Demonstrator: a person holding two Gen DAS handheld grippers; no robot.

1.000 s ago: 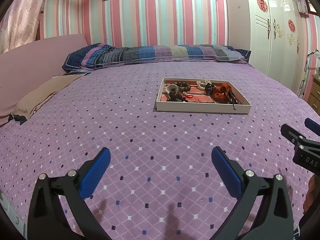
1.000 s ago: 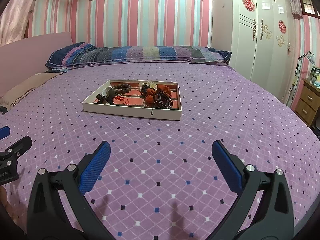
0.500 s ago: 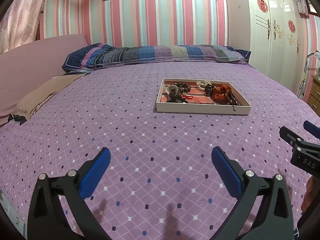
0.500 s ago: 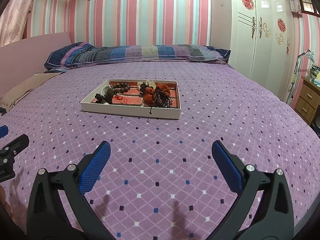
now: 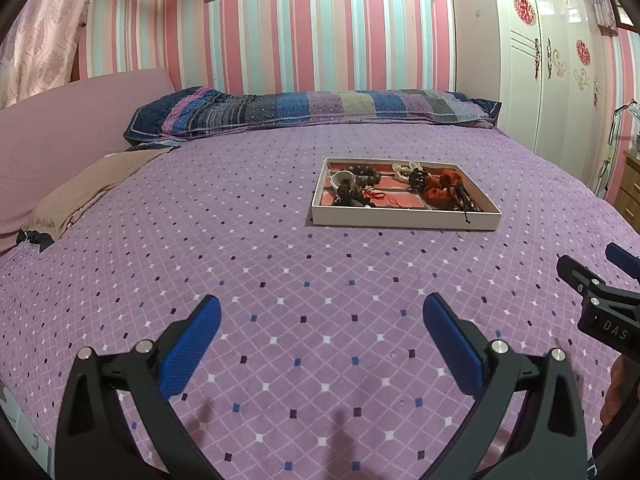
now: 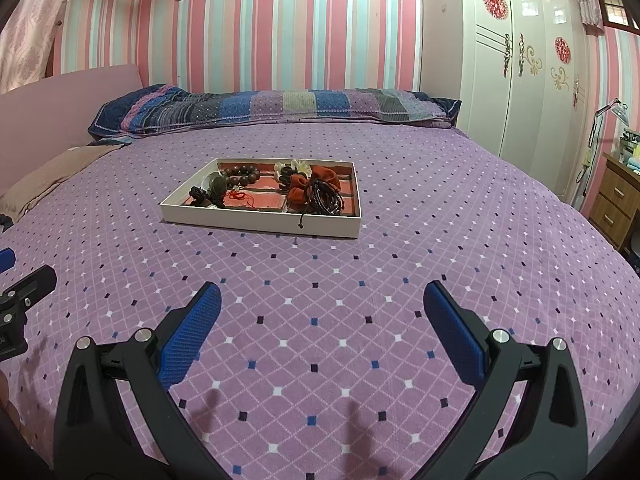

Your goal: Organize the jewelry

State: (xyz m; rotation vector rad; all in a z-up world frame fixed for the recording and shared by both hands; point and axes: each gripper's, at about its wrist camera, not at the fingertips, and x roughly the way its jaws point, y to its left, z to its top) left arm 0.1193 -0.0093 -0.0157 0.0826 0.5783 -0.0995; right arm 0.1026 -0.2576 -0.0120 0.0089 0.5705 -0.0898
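A shallow white tray (image 5: pixel 404 218) with a red lining lies on the purple bedspread, well ahead of both grippers; it also shows in the right wrist view (image 6: pixel 260 222). In it lie a dark bead bracelet (image 6: pixel 241 174), a red cloth pouch (image 6: pixel 316 184), black cords (image 6: pixel 329 200) and other small pieces in a jumble. My left gripper (image 5: pixel 320 312) is open and empty above the bedspread. My right gripper (image 6: pixel 322 300) is open and empty too. Each gripper's tip shows at the edge of the other's view.
A patchwork pillow (image 5: pixel 312 110) lies along the head of the bed. A brown cloth (image 5: pixel 84 192) lies at the left edge. A white wardrobe (image 6: pixel 528 80) and a wooden drawer unit (image 6: pixel 616 204) stand to the right of the bed.
Both grippers have drifted slightly; the tray sits a little lower in the left view and a little farther in the right view. Both stay open.
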